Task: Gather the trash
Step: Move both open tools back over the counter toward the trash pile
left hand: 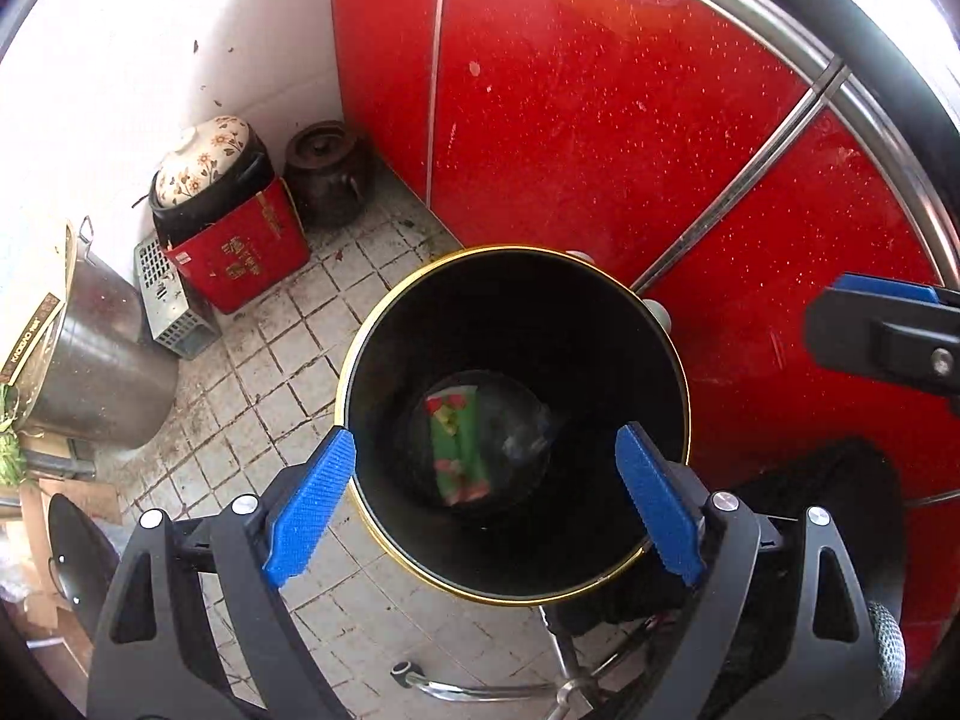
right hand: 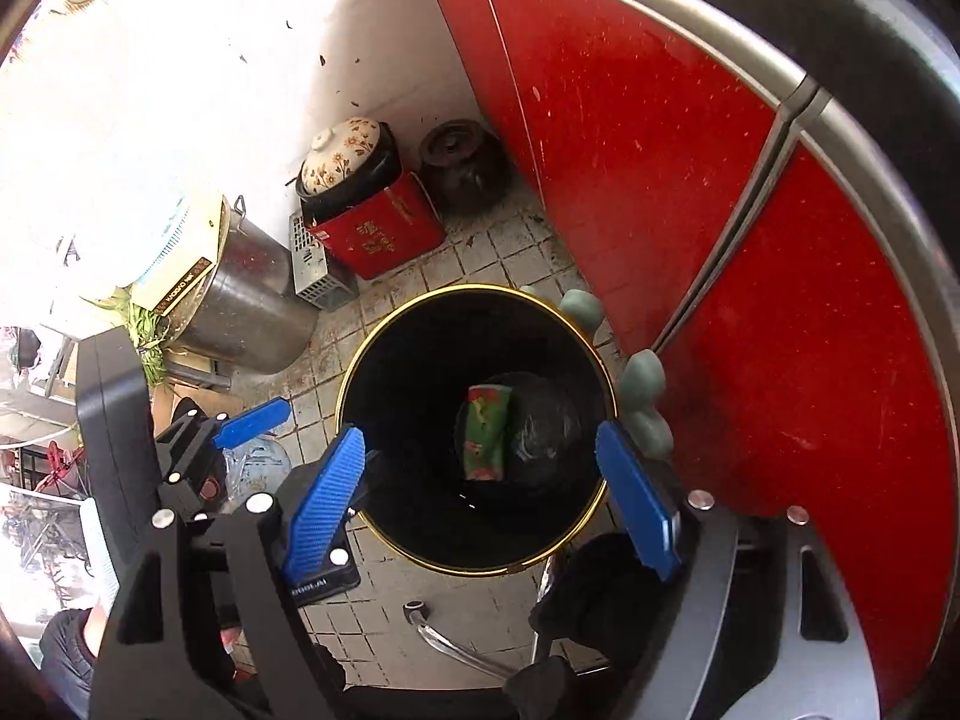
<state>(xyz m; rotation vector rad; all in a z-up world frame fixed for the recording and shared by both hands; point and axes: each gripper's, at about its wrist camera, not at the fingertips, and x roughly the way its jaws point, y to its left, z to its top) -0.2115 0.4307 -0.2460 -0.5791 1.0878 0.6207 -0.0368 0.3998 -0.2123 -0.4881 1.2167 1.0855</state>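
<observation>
A black bin with a gold rim (left hand: 510, 312) (right hand: 468, 330) stands on the tiled floor beside red cabinet doors. At its bottom lie a green and red wrapper (left hand: 459, 450) (right hand: 487, 438) and a crumpled piece of clear plastic (left hand: 522, 432) (right hand: 540, 432). My left gripper (left hand: 486, 438) hangs over the bin's mouth, pointing down, open with nothing between its blue pads. My right gripper (right hand: 480, 432) hovers over the same opening, also open and empty. One blue finger (right hand: 252, 417) of the left gripper shows at the left of the right wrist view.
Red cabinet doors (left hand: 600, 120) stand behind and right of the bin. A steel pot (left hand: 102, 360), a red box (left hand: 246, 252) with a flowered lidded pot, and a dark jar (left hand: 327, 174) stand at the wall. A chrome leg (left hand: 480, 684) lies near the bin. Grey-green rounded objects (right hand: 645, 384) touch its right rim.
</observation>
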